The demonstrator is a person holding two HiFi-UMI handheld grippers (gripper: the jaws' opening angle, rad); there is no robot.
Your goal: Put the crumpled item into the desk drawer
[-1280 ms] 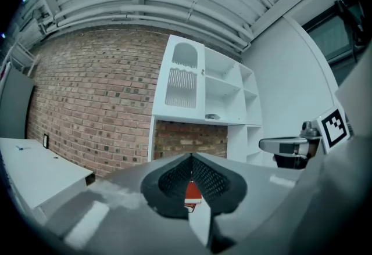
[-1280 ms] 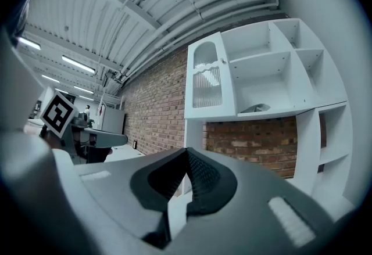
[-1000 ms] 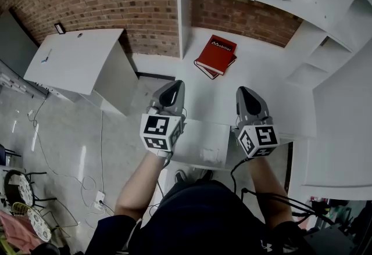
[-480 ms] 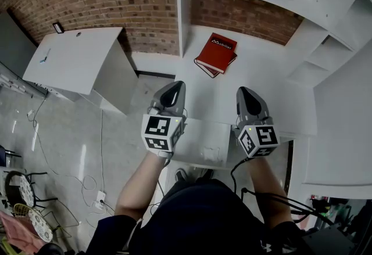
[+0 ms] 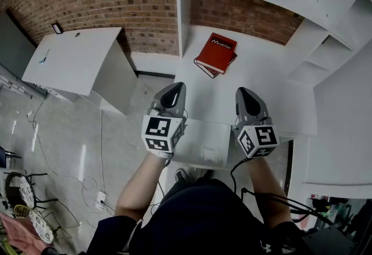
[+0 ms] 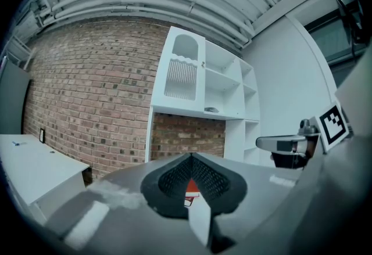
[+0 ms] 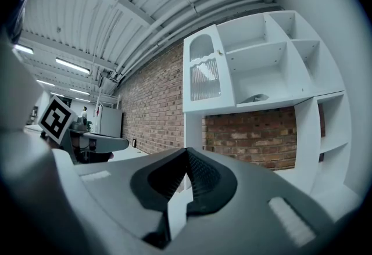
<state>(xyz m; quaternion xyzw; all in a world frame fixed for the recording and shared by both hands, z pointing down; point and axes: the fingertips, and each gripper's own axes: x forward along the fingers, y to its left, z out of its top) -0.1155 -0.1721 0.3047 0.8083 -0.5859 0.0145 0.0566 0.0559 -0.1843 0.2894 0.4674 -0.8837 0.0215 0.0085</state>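
The left claw and the right claw are hovering side by side over the near edge of the white counter. Each one is pressed together at the tips and is carrying nothing. A red book is lying on the counter ahead of both claws, well apart from them.

The crumpled item is not showing in any view, so I cannot say where it is lying. A white panel is sitting just below and between the claws. It may be the drawer, but I cannot tell whether it is open.

Judging by the task wording, the item is likely light, soft and springy, giving way under the pads rather than slipping. A claw would probably be pinching it best across a thick bunched fold near its middle, because a loose edge could unfurl or tear.
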